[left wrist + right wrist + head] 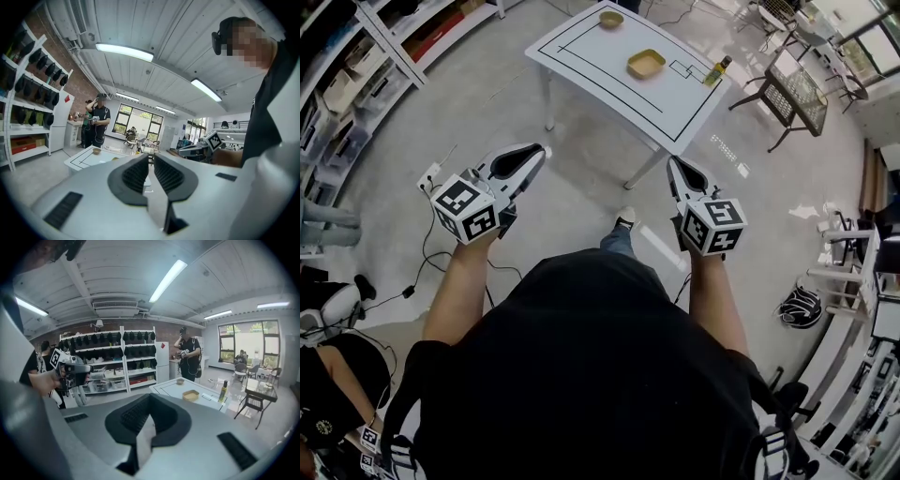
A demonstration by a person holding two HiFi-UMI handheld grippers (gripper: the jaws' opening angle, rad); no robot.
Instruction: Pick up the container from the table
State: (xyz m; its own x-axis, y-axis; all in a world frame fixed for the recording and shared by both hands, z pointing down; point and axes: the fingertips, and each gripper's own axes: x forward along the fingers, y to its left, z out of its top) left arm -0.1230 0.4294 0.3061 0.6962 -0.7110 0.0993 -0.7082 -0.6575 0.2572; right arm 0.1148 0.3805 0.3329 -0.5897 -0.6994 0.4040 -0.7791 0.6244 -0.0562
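Peering past parted left tongs (151, 157) reveals a bystander (98, 123) the head view crops; right tongs (149, 396) clenched.

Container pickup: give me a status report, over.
Left gripper open, right gripper shut, both empty. Yellow container untouched on white table, far ahead. Bowl and bottle stand apart from it.

- Open floor (487, 103) stretches between the person and the table (581, 47).
- Bare tabletop surrounds the container (646, 64); the bowl (611, 19) and the bottle (718, 69) stand well apart from it.
- Shelves (356, 66) hem the left side, and a wire chair (797, 89) stands beside the table's right end.
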